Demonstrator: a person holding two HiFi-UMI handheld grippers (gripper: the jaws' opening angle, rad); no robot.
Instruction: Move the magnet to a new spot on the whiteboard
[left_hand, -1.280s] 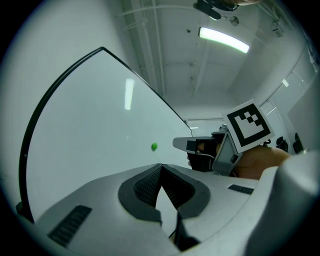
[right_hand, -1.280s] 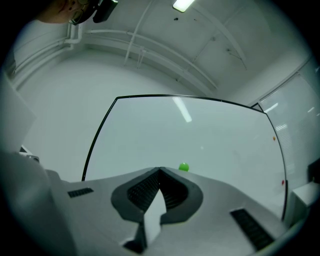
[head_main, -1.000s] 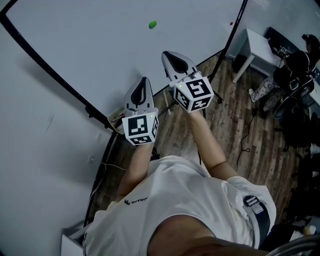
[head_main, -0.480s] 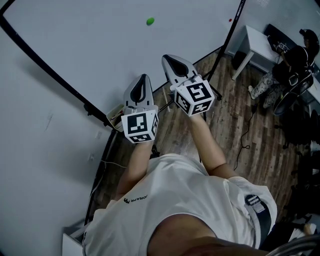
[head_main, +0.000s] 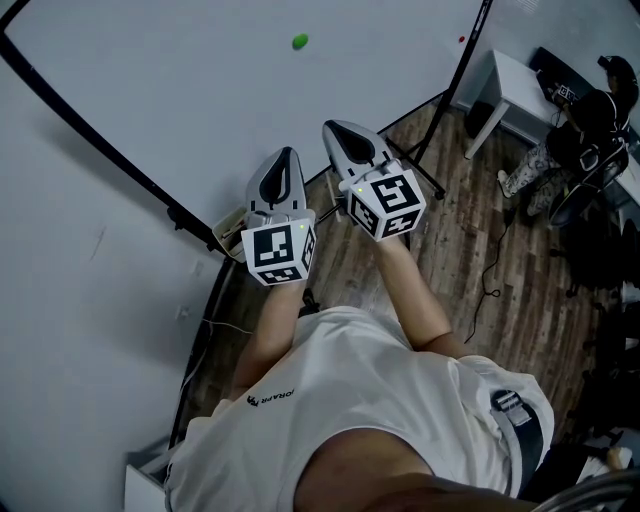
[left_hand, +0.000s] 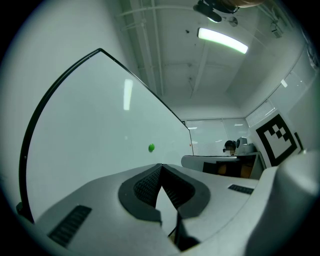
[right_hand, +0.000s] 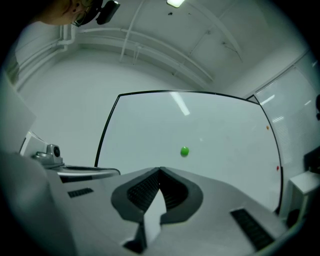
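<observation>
The green magnet (head_main: 300, 41) sat on the whiteboard (head_main: 190, 90), up the board from both claws and well apart from them. The left gripper (head_main: 287, 160) and the right gripper (head_main: 338, 131) were held side by side near the board's lower frame. Each was clenched, jaw tips pressed together with nothing between them.

Two grippers (left gripper (head_main: 288, 153), right gripper (head_main: 331, 127)), one whiteboard (head_main: 220, 90), one green magnet (head_main: 300, 42), one white table (head_main: 514, 80).

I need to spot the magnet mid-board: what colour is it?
Green; the magnet shows best in the right gripper view, on the whiteboard.
</observation>
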